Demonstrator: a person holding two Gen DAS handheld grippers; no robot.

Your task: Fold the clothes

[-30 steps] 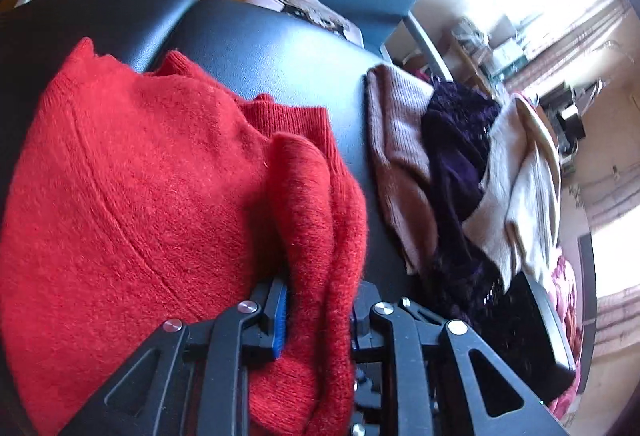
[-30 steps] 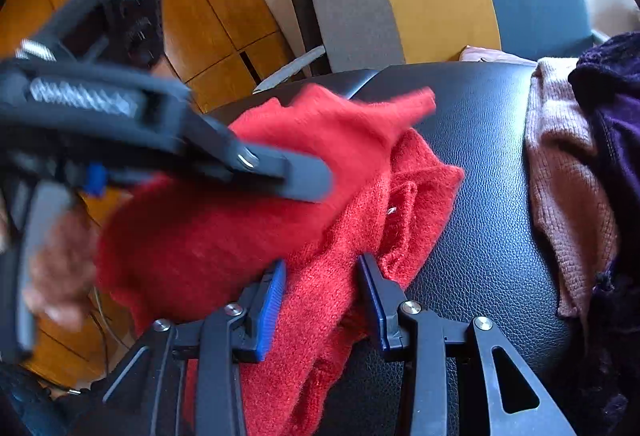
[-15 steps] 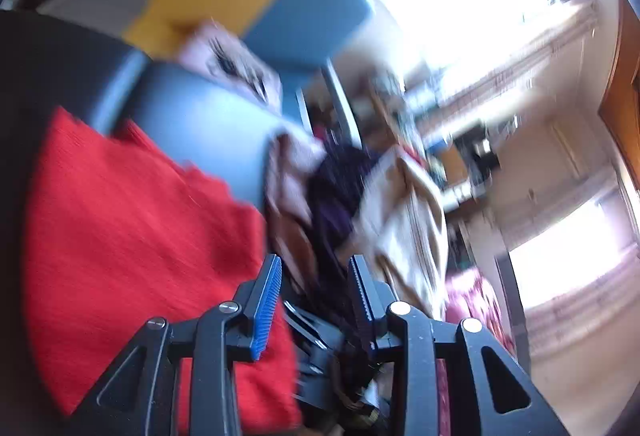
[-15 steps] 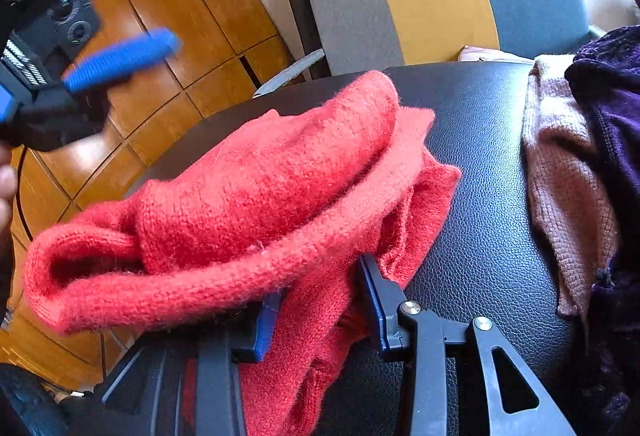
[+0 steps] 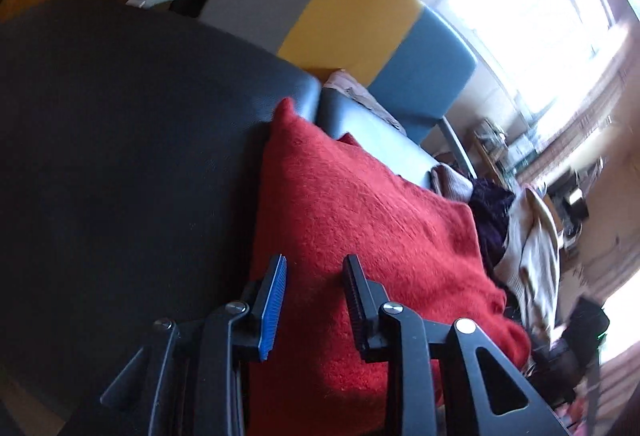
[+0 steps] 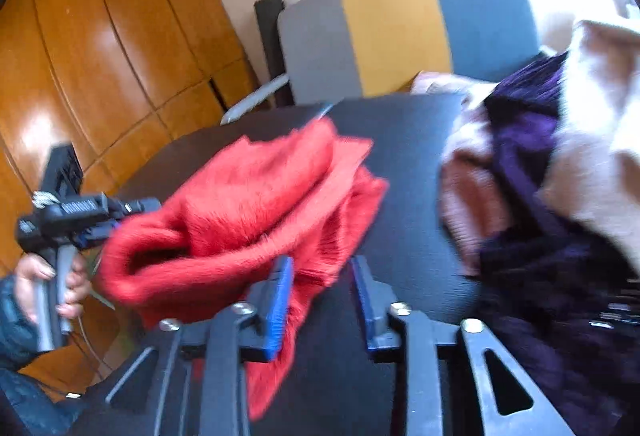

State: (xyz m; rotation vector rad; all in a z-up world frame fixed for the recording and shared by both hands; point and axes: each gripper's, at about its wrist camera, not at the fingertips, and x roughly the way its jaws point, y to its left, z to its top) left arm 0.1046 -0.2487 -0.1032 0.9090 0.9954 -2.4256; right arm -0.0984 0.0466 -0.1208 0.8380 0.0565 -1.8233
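**knit_nerd:** Starting at the left: the left gripper (image 5: 316, 260) hangs over the near left edge of the red sweater (image 5: 360, 220). Its jaws have just been closing, but there's a clear gap and the knit lies under them, not between the pads. So it's let go, holding nothing. The sweater sits bunched in the middle of the black seat (image 5: 120, 136), with a fat rolled edge on its left side.

**foldbot42:** Agreed. The right gripper (image 6: 322, 260) looks the same. Its jaws have also just been closing, and a red flap hangs against the left pad, but the right pad stands clear of it. It's loose, not a pinch. The pile of other clothes (image 6: 520, 164) is just right of the sweater.

**knit_nerd:** So what should the person do for this fold?

**foldbot42:** My guess: each gripper should take one layer at a hem corner, not the whole roll. They should then pull the corners apart until the knit goes flat and lay it down away from that pile. Fuzzy knit snags easily, so a shallow, firm pinch is best.
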